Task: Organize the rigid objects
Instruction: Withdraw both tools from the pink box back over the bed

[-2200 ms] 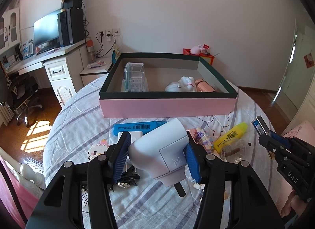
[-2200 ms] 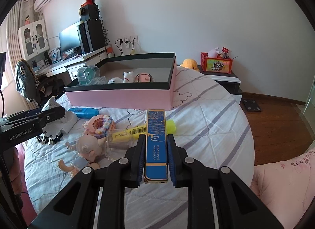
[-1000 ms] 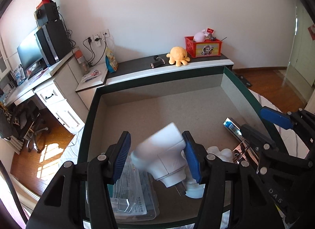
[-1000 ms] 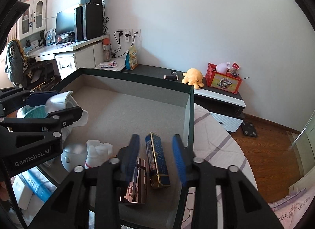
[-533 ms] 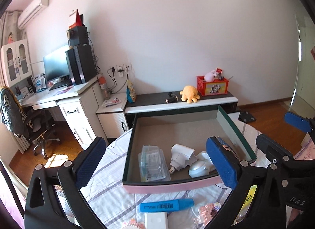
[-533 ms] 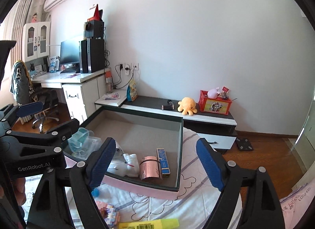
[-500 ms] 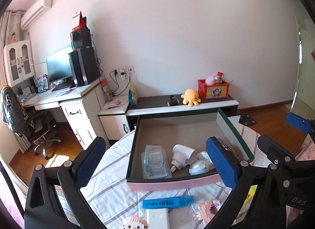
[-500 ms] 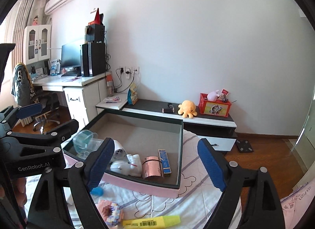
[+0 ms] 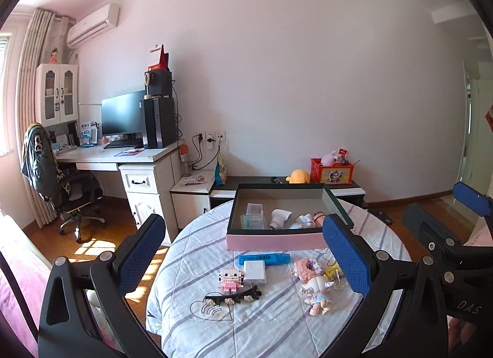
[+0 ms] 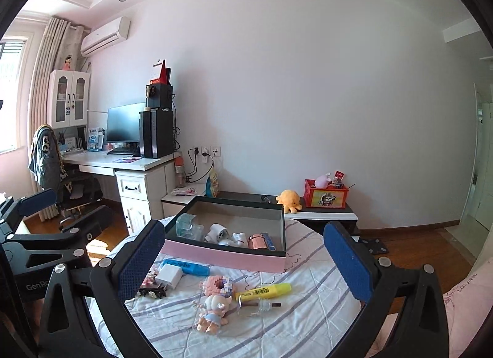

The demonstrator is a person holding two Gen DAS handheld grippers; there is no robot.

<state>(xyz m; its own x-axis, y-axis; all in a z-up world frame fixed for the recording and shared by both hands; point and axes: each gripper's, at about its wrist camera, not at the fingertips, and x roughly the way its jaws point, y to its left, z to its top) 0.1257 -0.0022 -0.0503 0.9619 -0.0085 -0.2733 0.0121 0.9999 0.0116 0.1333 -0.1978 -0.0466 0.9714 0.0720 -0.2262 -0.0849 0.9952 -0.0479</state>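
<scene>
Both claws, left claw and right claw, hang spread wide and empty above the counter's near edge. The pink box at the far edge holds several pieces; blue marker, white charger, doll and yellow highlighter lie outside, with room around them.

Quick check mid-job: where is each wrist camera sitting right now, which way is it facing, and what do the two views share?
Left wrist: raised behind the table, facing the box; own open left tool, right tool at right edge.
Right wrist: raised too, facing the box; own open right tool, left tool at left.
Shared: box, highlighter, doll.
</scene>
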